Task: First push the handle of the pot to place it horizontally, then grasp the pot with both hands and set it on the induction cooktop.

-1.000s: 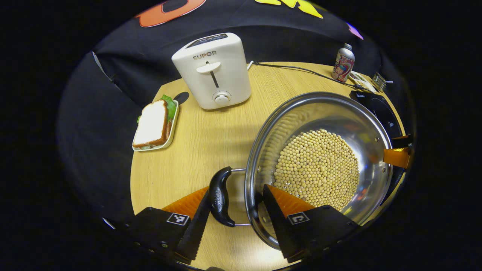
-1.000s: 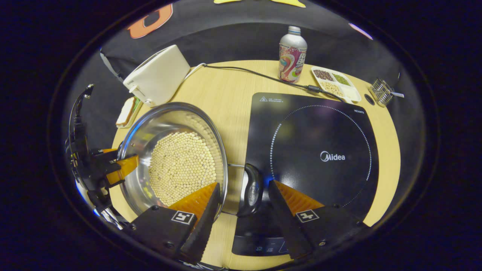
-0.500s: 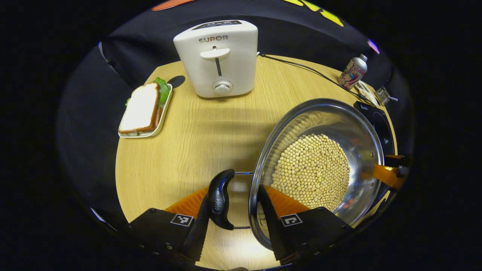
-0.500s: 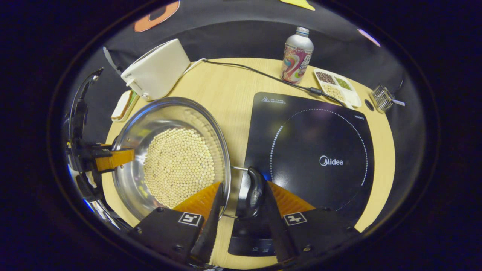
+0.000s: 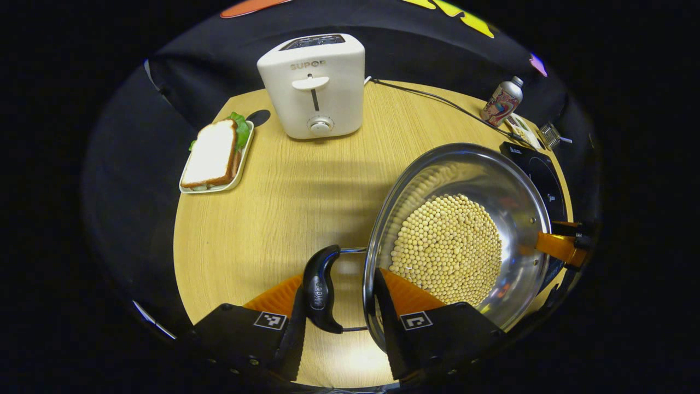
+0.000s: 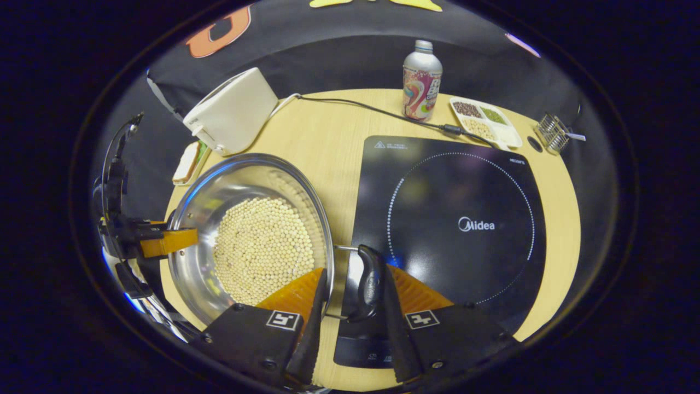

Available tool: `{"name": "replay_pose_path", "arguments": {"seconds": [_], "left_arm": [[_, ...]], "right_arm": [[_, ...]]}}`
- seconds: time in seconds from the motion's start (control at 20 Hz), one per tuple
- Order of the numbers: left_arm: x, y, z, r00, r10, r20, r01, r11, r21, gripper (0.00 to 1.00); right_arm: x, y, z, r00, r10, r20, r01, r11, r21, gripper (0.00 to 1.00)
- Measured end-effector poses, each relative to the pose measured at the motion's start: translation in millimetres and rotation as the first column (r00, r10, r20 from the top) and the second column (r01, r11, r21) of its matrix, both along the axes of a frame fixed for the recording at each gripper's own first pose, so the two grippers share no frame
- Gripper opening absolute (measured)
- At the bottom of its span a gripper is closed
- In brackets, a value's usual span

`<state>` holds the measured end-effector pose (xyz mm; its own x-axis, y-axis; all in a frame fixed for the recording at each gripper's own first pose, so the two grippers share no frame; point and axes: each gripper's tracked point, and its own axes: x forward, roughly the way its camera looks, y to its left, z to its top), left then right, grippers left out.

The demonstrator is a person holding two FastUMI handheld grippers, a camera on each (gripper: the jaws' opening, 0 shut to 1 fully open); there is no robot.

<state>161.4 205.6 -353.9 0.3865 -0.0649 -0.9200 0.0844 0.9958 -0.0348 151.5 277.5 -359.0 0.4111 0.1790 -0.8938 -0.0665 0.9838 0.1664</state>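
Closing both grippers on the pot's handles, ready to lift.

I see my left gripper (image 5: 339, 298) has narrowed over the last second, one finger against the left handle (image 5: 320, 287) and the other against the pot (image 5: 459, 241) wall, so it pinches handle and rim together. My right gripper (image 6: 353, 290) has likewise drawn in around the right handle (image 6: 371, 282), its fingers touching handle and rim. The pot, full of beans (image 6: 262, 249), sits on the table (image 5: 284, 208) just beside the cooktop (image 6: 454, 219), not yet on it. I judge both handles level, so lifting across comes next.
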Motion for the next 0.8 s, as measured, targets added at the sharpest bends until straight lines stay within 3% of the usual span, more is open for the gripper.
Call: {"name": "replay_pose_path", "arguments": {"seconds": [0.5, 0.55, 0.6, 0.8], "left_arm": [[-14.6, -9.3, 51.5, 0.997, 0.001, 0.074, 0.0, 1.0, -0.018, 0.6], [-15.2, -12.5, 55.6, 0.997, -0.005, 0.081, 0.007, 1.0, -0.019, 0.7], [-17.7, -15.5, 58.0, 0.996, -0.014, 0.083, 0.016, 1.0, -0.022, 0.6], [-18.8, -43.3, 66.2, 0.993, -0.059, 0.105, 0.063, 0.997, -0.038, 0.6]], "right_arm": [[-11.1, -23.0, 64.4, 0.989, -0.011, 0.148, 0.008, 1.0, 0.022, 0.53], [-13.7, -27.6, 69.4, 0.987, -0.02, 0.158, 0.016, 1.0, 0.024, 0.53], [-16.5, -34.5, 74.5, 0.985, -0.032, 0.167, 0.028, 0.999, 0.025, 0.53], [-29.5, -67.4, 88.7, 0.976, -0.082, 0.2, 0.079, 0.997, 0.022, 0.53]]}}
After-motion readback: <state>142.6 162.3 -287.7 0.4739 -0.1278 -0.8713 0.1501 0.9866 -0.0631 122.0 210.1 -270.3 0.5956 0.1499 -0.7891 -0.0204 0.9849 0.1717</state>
